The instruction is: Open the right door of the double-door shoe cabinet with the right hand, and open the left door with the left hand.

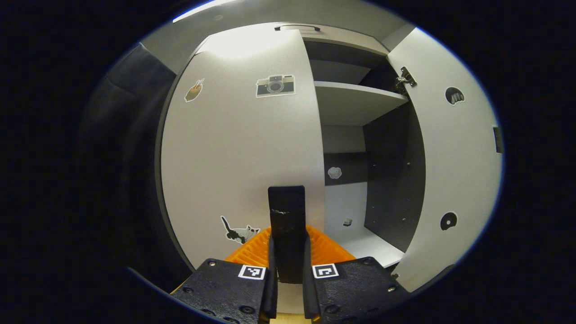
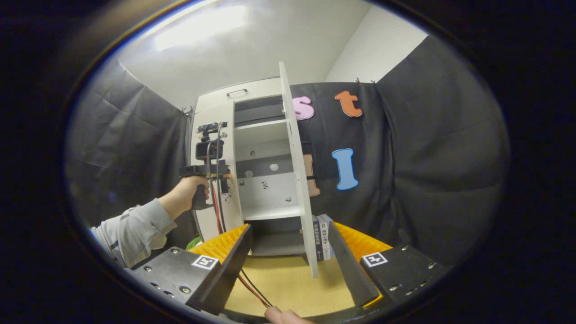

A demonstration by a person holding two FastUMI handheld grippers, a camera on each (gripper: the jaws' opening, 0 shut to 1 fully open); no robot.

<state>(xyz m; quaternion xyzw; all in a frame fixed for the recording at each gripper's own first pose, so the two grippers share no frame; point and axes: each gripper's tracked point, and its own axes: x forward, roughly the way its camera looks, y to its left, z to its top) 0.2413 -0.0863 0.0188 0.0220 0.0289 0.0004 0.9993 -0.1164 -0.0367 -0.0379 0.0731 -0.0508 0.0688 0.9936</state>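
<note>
Shadow is swallowing the dark side panels inside the shoe cabinet (image 1: 360, 148), so we are making out little there beyond a small pale patch on the back wall and a tiny object on the lower shelf, too small to name. In the left gripper view, we are seeing the left hand-held gripper (image 1: 288, 252) with its two fingers drawn close together on a dark upright bar, which we are taking for the handle (image 1: 286, 211) of the left door (image 1: 238, 148); the bar's lower end is hidden between the fingers. That left door is looking closed or nearly so, and we cannot tell which; it is carrying a camera sticker (image 1: 275, 85) and a cat sticker (image 1: 238, 231). The right door (image 1: 454, 157) is standing swung open, its hinge (image 1: 405, 80) showing at the top.

In the right gripper view, the right hand-held gripper (image 2: 288, 261) is holding its fingers wide apart, gripping nothing, well back from the cabinet. The open right door is showing edge-on there, and a person's hand (image 2: 189, 191) in a grey sleeve (image 2: 132, 231) is holding the left gripper against the left door. A few books (image 2: 323, 237) are standing just beside the cabinet's foot, partly cut off by a finger. We are seeing a light wooden tabletop (image 2: 288, 283) under the cabinet, red and black cables (image 2: 252, 288) trailing across it, black cloth (image 2: 427, 180) around the booth, and a white ceiling above.
</note>
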